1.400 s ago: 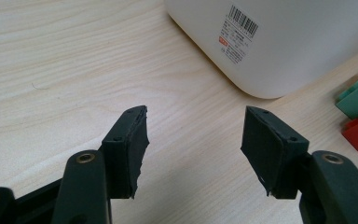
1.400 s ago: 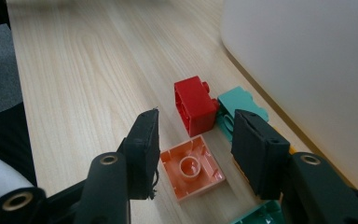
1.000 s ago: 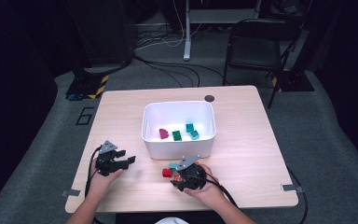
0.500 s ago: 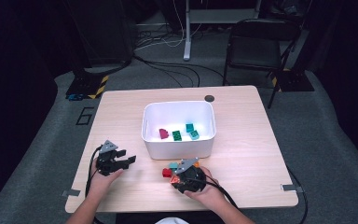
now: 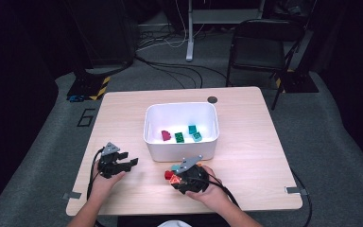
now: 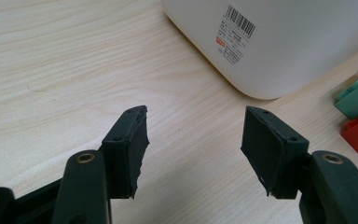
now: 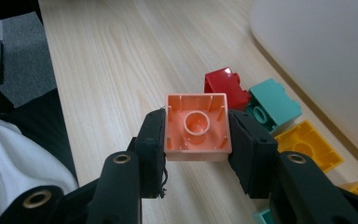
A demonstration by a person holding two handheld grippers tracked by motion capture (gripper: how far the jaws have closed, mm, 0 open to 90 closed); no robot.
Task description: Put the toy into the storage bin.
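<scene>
Near the table's front edge, the right gripper (image 7: 196,140) has just closed its fingers on an orange brick (image 7: 196,127), hollow side up. Sorting into the bin (image 5: 179,142): next comes a lift over its near wall. The left gripper (image 6: 193,154) rests empty, fingers apart. The right gripper view reveals red (image 7: 224,86), teal (image 7: 272,105) and yellow (image 7: 307,144) bricks beyond.

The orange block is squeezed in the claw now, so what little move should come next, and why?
Probably lift it straight up a bit. The right gripper is shut on the orange block, its hollow underside facing the camera. The red block and teal block lie close behind it, and the white bin, already holding blocks, stands just past them.
</scene>
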